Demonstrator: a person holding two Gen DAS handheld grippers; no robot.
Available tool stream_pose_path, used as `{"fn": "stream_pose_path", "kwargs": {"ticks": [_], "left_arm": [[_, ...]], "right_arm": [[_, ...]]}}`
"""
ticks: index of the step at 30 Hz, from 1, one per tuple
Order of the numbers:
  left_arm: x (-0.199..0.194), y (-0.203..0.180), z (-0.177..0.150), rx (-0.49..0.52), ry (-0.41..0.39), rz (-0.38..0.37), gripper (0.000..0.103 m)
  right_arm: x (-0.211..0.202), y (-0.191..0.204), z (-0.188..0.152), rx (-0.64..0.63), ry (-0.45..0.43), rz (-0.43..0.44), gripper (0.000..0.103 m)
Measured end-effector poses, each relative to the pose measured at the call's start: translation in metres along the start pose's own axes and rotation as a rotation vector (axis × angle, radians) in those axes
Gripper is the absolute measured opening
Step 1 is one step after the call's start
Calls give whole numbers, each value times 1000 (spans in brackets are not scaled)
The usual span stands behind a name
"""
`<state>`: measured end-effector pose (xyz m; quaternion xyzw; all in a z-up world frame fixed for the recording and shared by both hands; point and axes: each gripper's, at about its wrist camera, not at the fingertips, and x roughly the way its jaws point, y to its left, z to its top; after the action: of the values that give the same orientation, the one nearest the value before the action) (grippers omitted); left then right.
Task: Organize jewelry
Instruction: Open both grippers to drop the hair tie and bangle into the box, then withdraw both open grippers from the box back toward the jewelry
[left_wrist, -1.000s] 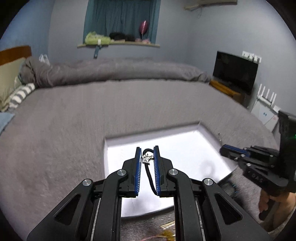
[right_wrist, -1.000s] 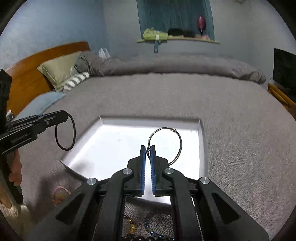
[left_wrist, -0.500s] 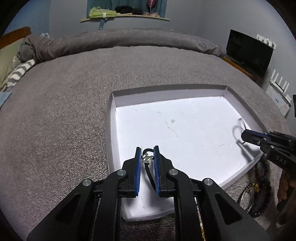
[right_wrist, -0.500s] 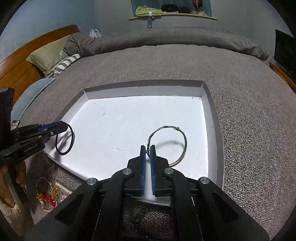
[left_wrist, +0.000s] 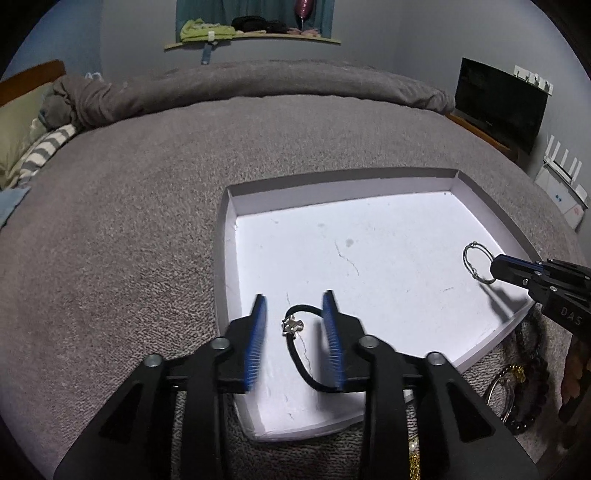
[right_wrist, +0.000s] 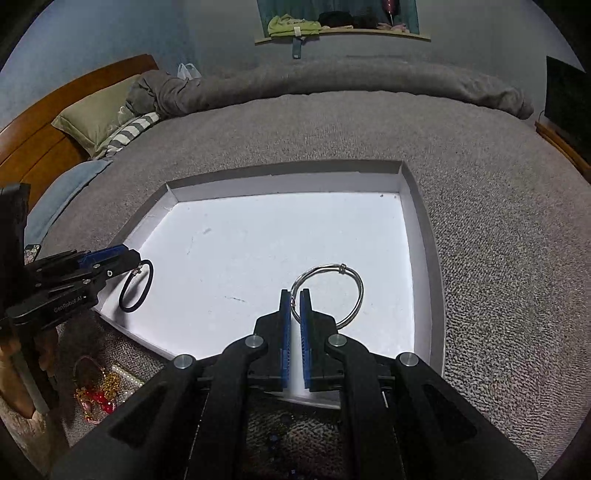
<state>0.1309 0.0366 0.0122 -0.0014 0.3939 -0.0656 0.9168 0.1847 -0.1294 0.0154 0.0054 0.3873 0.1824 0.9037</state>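
A shallow white tray (left_wrist: 226, 258) lies on the grey bed cover; it also shows in the right wrist view (right_wrist: 424, 236). My left gripper (left_wrist: 295, 306) is open over the tray's near left corner. A black cord bracelet with a small silver charm (left_wrist: 292, 326) lies between its fingers on the tray floor; it also shows in the right wrist view (right_wrist: 136, 286). My right gripper (right_wrist: 294, 295) is shut on a thin silver wire bangle (right_wrist: 351, 284) and holds it low over the tray's right side. The bangle also shows in the left wrist view (left_wrist: 476, 262).
Loose jewelry lies on the cover outside the tray's near edge: dark bead bracelets and a gold piece (left_wrist: 517, 384), a red and gold piece with pearls (right_wrist: 99, 391). Pillows and a wooden headboard (right_wrist: 74, 118) are at the far left, a black TV (left_wrist: 498, 107) at the right.
Both grippers came down from above the bed to the tray. My left gripper has opened and let the black cord bracelet go onto the tray floor. My right gripper still holds the bangle.
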Motion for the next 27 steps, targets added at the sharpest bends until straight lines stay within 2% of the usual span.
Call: {"fn": "stream_pose_path", "kwargs": {"ticks": [1,3,4,7,8,9,11,15,16,17,23,27], "left_arm": [[-3,0,0,-3,-7,-8,43],[-8,1,1,-12,-19,-6,59],[-10,1,1,-15,-27,-4,63],[-22,-2,3,-10,-56,-5,71],[-26,-4,3,-5,-70,1,77],[-29,-5,3,-2,-81,5,80],[-34,-7,1,4,-95,15,84],[-45,-10,-7,9,-112,31,93],[-48,-11,-10,14,-114,30,93],[-50,-13,-13,18,-116,31,94],[-61,-17,-37,57,-115,54,96],[-67,-11,-55,41,-97,44,96]], "right_arm": [[-4,0,0,-1,-20,-1,8],[-12,0,-1,0,-57,-9,20],[-18,-2,-3,3,-79,-11,31],[-31,-3,-2,9,-137,-10,43],[-34,-3,-2,9,-153,-14,50],[-38,-3,-2,6,-172,-20,54],[-49,-2,-4,-8,-214,-41,71],[-67,-3,-9,-26,-261,-64,87],[-71,-4,-10,-22,-271,-63,95],[-75,-5,-13,-16,-282,-56,98],[-87,-6,-22,-14,-301,-79,98],[-91,-5,-32,-31,-304,-112,98]]}}
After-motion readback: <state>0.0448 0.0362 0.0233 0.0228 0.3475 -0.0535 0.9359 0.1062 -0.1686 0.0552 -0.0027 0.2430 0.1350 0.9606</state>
